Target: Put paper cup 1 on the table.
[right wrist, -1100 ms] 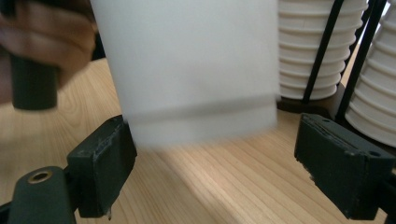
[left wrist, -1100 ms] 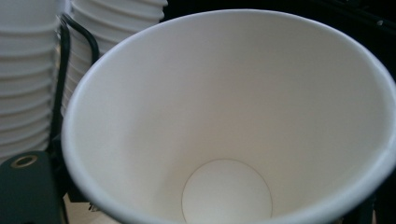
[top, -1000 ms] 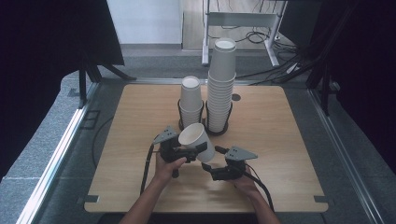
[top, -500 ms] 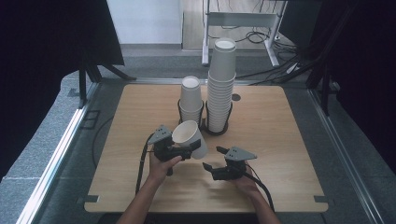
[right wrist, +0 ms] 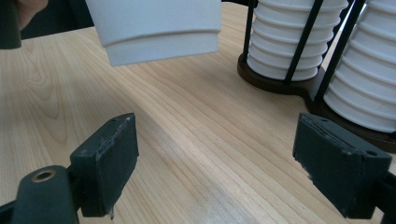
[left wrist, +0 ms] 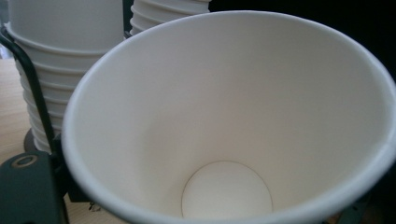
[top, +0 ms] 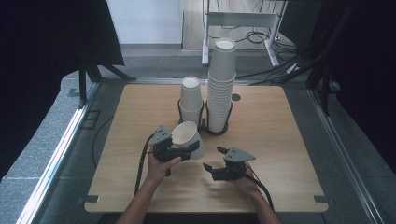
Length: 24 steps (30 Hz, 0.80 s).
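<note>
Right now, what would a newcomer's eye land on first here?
The two stacks of white paper cups in a black wire holder at the table's middle. Just in front, the left hand-held gripper holds a single white cup tilted above the wood, while the right hand-held gripper waits open and empty beside it.

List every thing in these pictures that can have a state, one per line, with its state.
Left tool: shut on the paper cup.
Paper cup: held clear of the table, tilted, empty.
Right tool: open, nothing between its jaws.
Short cup stack: upright in holder.
Tall cup stack: upright in holder.

Even soft light on table point(top: 280, 140); dark surroundings; close cup point(left wrist: 224, 116) slightly soft; no glare.
</note>
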Each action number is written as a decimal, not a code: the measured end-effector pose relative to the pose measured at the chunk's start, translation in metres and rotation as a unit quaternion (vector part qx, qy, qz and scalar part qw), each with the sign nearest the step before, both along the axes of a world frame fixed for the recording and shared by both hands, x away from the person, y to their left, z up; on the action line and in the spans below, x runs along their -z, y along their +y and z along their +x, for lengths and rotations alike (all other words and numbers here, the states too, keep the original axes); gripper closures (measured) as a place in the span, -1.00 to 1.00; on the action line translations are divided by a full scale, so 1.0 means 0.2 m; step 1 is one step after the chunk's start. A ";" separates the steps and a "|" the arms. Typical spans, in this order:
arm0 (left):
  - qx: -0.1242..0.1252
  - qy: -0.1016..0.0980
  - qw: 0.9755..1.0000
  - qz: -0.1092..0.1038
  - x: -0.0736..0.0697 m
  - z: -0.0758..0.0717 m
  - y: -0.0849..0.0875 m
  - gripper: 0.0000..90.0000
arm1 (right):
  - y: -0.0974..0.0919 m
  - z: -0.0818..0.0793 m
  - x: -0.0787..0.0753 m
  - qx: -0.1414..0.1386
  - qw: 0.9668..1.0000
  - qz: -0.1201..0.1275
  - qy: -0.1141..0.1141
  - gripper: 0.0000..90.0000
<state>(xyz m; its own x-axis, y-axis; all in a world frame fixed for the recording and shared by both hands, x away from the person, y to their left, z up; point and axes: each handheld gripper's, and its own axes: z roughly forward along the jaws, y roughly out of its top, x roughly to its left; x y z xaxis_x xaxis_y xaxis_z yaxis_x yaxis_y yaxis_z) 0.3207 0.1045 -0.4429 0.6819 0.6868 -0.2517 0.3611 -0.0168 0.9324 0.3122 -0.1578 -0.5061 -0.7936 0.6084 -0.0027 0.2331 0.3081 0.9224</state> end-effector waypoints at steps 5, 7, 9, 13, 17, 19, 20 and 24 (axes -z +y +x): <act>-0.009 -0.003 1.000 0.003 -0.01 0.00 0.02 -0.73 | -0.01 0.00 0.00 0.001 1.000 0.002 -0.001 -0.68; -0.014 -0.005 1.000 0.005 -0.01 0.00 0.03 -0.73 | -0.01 0.00 0.00 0.001 1.000 -0.001 -0.002 -0.68; -0.018 -0.005 1.000 0.004 -0.02 0.00 0.04 -0.73 | -0.01 -0.01 -0.01 0.001 1.000 -0.002 -0.003 -0.68; -0.026 -0.004 1.000 0.009 -0.02 0.00 0.07 -0.73 | 0.00 -0.01 0.00 0.001 1.000 -0.009 -0.004 -0.68; -0.037 -0.007 0.999 0.017 -0.02 0.00 0.08 -0.73 | 0.00 -0.01 0.00 0.002 1.000 -0.012 -0.003 -0.68; -0.043 -0.009 0.999 0.021 -0.02 0.00 0.10 -0.73 | 0.01 -0.01 0.00 0.000 1.000 -0.015 -0.004 -0.68; -0.046 -0.010 0.999 0.022 -0.02 0.00 0.11 -0.73 | 0.01 -0.01 0.00 0.000 1.000 -0.016 -0.004 -0.68; -0.058 -0.008 0.998 0.025 -0.03 0.01 0.14 -0.73 | 0.01 -0.01 0.01 -0.001 1.000 -0.017 -0.003 -0.68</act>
